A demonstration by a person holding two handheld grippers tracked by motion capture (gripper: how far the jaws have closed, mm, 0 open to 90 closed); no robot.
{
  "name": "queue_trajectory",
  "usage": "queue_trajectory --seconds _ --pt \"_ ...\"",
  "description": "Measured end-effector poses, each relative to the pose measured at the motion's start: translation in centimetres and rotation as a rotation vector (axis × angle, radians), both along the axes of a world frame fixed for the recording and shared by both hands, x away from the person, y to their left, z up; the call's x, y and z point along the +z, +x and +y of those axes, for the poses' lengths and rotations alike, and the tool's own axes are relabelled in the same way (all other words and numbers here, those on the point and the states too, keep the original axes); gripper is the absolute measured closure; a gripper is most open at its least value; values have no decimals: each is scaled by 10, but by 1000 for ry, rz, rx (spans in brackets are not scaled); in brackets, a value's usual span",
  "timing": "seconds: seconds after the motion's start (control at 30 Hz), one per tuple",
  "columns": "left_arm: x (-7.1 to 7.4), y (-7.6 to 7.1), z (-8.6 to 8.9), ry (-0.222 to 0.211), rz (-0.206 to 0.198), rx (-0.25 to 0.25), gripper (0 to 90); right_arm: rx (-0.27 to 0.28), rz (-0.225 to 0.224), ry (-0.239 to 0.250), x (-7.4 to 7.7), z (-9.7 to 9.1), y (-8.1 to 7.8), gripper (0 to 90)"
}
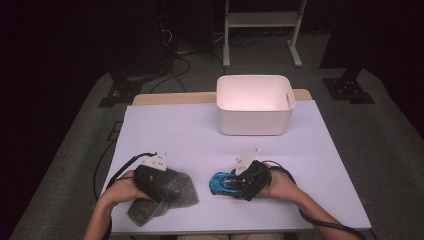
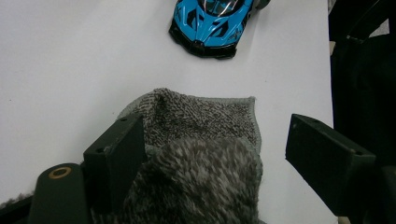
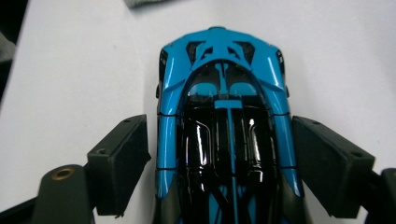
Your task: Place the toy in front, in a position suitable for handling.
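Observation:
A grey towelling cloth (image 1: pixel 150 207) lies bunched near the table's front left edge. My left gripper (image 1: pixel 176 188) rests over it, jaws wide apart. In the left gripper view the cloth (image 2: pixel 196 121) lies between the jaws of that gripper (image 2: pixel 219 144), close against the left pad and well clear of the right one. A blue and black toy car (image 1: pixel 220 184) stands on the table to the right of the cloth. My right gripper (image 1: pixel 234 183) straddles the car (image 3: pixel 219 70), one pad along each side of its rear half; the jaws of the right gripper (image 3: pixel 219 154) stand open, not pressing it.
A white plastic bin (image 1: pixel 255 120) stands at the back right of the white table top (image 1: pixel 190 130). Beyond the table are a white frame's legs (image 1: pixel 262 30) and dark stands on the floor. Both cables trail off the front edge.

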State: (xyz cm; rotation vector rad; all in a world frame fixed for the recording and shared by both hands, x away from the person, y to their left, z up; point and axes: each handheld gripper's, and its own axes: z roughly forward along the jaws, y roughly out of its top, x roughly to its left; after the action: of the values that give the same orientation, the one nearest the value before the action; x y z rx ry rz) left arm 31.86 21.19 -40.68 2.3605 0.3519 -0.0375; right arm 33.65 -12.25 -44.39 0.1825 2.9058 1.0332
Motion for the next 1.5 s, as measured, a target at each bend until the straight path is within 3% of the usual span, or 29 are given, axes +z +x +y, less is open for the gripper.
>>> queue_trajectory --seconds 0.1,0.2,0.33,0.43,0.57,0.9,1.03,1.23,1.5 --pt "-1 0 1 2 4 -2 191 -4 -25 -36 -5 4 -2 197" --pt "-2 0 1 0 5 -2 190 -20 -18 -21 -5 2 -1 246" --pt "-2 -1 0 -3 5 -5 190 -17 -16 -27 -3 1 0 250" --pt "-1 0 0 -2 4 -8 190 -8 25 6 0 -3 2 271" --pt "-1 0 0 -3 5 -7 190 17 12 -29 0 -3 -4 272" --pt "-4 -2 0 -9 -4 -3 185 35 26 -17 -1 -12 -12 270" --pt "-4 -3 1 -24 -15 8 180 26 40 0 -2 -13 -12 260" --pt "-6 -4 3 -8 -24 15 169 1 112 77 5 -20 -6 224" --pt "-8 -4 3 -10 -49 45 141 -28 111 89 19 -30 5 210"
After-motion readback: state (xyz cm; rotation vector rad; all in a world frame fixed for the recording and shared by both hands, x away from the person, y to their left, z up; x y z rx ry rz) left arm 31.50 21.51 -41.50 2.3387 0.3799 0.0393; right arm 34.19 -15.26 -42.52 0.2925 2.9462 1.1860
